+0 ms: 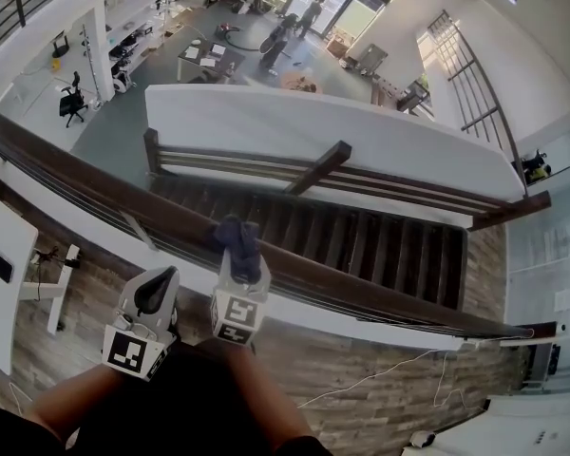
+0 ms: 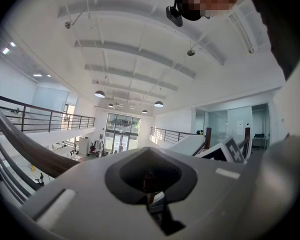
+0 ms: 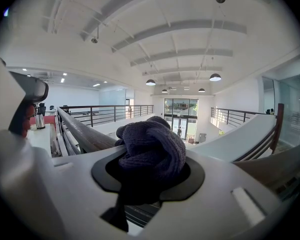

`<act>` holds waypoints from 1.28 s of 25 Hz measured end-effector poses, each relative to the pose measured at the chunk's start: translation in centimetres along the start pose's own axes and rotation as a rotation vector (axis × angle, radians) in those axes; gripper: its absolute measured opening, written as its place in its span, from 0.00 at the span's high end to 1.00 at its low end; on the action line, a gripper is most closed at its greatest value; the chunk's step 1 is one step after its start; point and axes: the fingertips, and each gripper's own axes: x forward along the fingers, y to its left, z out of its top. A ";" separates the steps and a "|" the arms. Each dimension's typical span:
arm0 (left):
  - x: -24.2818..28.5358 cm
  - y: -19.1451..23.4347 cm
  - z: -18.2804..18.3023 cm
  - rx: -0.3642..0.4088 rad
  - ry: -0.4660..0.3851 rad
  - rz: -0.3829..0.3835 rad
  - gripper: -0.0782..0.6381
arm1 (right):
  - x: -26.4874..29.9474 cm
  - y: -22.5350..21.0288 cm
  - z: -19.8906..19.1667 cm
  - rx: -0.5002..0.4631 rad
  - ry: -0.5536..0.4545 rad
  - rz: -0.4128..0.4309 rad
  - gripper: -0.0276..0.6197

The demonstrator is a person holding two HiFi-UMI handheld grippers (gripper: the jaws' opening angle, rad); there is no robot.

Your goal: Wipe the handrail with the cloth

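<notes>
A dark wooden handrail (image 1: 95,183) runs diagonally from upper left to lower right in the head view. A bunched dark blue cloth (image 1: 237,236) rests on top of it, and my right gripper (image 1: 239,259) is shut on the cloth. The right gripper view shows the cloth (image 3: 152,149) bulging out of the shut right gripper (image 3: 150,179), with the handrail (image 3: 85,134) running off to the left behind it. My left gripper (image 1: 157,291) hangs just short of the rail, left of the right one. It (image 2: 150,176) is shut and holds nothing.
Beyond the rail a dark staircase (image 1: 361,245) drops to a lower floor, with a second handrail (image 1: 361,179) along a white wall. A white desk (image 1: 0,264) stands at left. A thin cable (image 1: 380,373) lies on the wooden floor at right.
</notes>
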 end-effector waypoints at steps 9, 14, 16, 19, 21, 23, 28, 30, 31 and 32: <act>0.7 -2.7 -0.3 -0.010 -0.001 -0.012 0.89 | -1.1 -2.2 -0.3 0.013 0.018 0.009 0.73; 1.2 -3.4 -0.6 -0.013 0.000 0.001 0.89 | -1.1 -2.6 -0.6 -0.002 0.025 0.034 0.73; 1.3 -3.8 -0.7 -0.016 0.003 0.009 0.89 | -1.3 -2.7 -0.7 -0.003 0.027 0.044 0.73; 1.5 -4.4 -0.5 -0.010 0.009 0.016 0.89 | -1.6 -3.2 -0.9 0.001 0.030 0.048 0.73; 1.6 -4.6 -0.6 -0.017 0.014 0.020 0.89 | -1.7 -3.7 -0.8 0.006 0.028 0.043 0.73; 1.8 -4.8 -0.8 -0.024 0.003 0.013 0.89 | -1.8 -4.3 -0.6 0.005 0.022 0.035 0.73; 2.7 -5.8 -0.7 -0.021 -0.002 -0.004 0.89 | -2.3 -5.7 -0.6 -0.001 0.021 0.021 0.73; 3.0 -6.3 -0.4 -0.019 0.000 -0.008 0.89 | -2.6 -6.3 -0.6 -0.005 0.018 0.014 0.73; 3.2 -6.6 -0.4 -0.019 -0.003 -0.013 0.89 | -2.7 -6.6 -0.7 0.000 0.024 0.013 0.73; 3.3 -6.8 -0.6 -0.022 -0.006 -0.018 0.89 | -2.8 -6.8 -0.8 0.006 0.032 0.013 0.73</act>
